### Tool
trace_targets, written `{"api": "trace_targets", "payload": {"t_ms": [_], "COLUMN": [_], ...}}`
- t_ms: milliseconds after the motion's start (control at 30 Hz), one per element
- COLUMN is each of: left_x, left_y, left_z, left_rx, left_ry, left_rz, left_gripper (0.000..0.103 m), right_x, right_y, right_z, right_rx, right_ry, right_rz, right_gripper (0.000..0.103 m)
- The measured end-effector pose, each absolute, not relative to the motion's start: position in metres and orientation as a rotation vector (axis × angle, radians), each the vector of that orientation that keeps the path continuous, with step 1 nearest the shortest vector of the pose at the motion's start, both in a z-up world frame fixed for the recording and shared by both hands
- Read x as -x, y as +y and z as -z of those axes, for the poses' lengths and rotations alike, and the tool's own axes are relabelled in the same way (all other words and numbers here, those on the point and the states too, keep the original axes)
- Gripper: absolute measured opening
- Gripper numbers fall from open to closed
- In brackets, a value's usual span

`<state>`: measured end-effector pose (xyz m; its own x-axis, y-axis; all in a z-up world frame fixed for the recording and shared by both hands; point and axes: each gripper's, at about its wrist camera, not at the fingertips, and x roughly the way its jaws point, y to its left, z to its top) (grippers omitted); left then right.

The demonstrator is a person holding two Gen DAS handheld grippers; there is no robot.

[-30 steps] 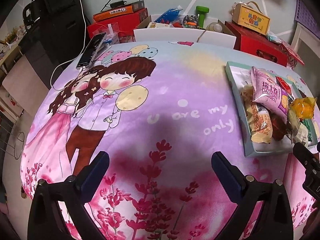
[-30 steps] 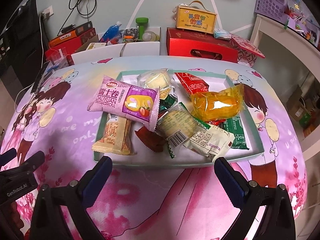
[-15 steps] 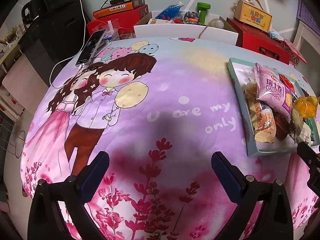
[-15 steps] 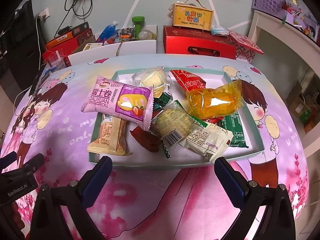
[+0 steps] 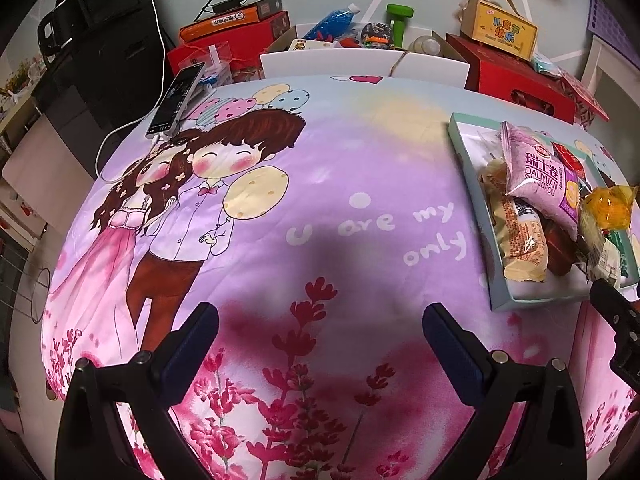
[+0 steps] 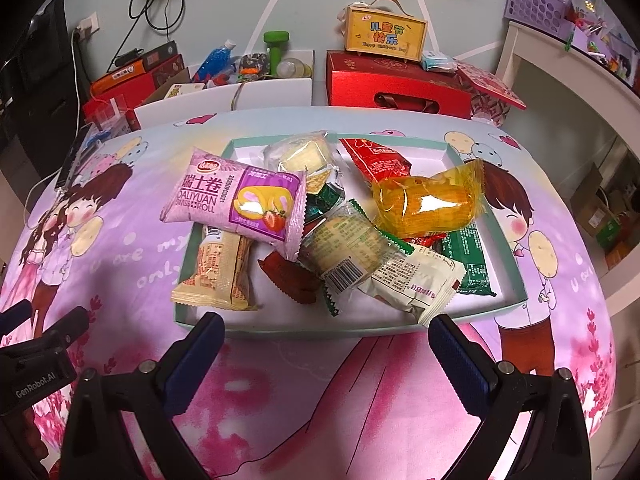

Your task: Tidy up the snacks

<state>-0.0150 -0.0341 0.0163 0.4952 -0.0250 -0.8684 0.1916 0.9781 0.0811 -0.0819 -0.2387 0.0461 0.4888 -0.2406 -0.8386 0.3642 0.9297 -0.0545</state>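
A shallow teal-rimmed tray (image 6: 516,280) lies on the cartoon-print cloth and holds several wrapped snacks. A purple Swiss roll pack (image 6: 236,202) lies on top at the left, a beige pack (image 6: 218,272) below it, an orange cake pack (image 6: 428,204) at the right, a clear cracker pack (image 6: 352,252) in the middle. My right gripper (image 6: 326,354) is open and empty just in front of the tray's near rim. My left gripper (image 5: 320,340) is open and empty over bare cloth, left of the tray (image 5: 464,148).
A phone (image 5: 176,100) on a white cable lies at the cloth's far left. Red boxes (image 6: 396,88), a yellow gift box (image 6: 386,32), a green bottle (image 6: 276,46) and white bins (image 6: 224,100) crowd the far edge. A white shelf (image 6: 568,80) stands at the right.
My right gripper has moved closer to the tray. My left gripper has shifted slightly left and forward. Both stay open; the snacks have not moved.
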Motion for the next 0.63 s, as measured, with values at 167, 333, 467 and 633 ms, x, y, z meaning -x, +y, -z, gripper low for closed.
{"api": "trace_targets", "payload": {"t_ms": [167,333,467,633], "left_x": [0.0149,0.0148,0.0154,0.0179], "left_y": [-0.0338,-0.0337,-0.0341,-0.0364], "left_z": [-0.0163,-0.0162,-0.0160,-0.0179], "left_rx": [-0.176,-0.175,-0.176,-0.184], "left_ry": [1.046,1.045,1.042,1.028], "left_rz": [0.133,0.133,0.130,0.139], "left_gripper": [0.102,0.102,0.102,0.102], "right_x": [0.0815,0.0813,0.0813,0.0813], "right_y": [-0.2382,-0.2375,-0.2375,-0.2374], "right_z": [-0.0457,-0.0458,-0.0459,-0.0459], "right_rx": [-0.133,-0.131,-0.131,-0.131], "right_ry": [0.996,0.997,0.996,0.996], "right_rz": [0.369,0.368,0.369,0.369], "right_gripper": [0.103,0.103,0.103,0.103]}}
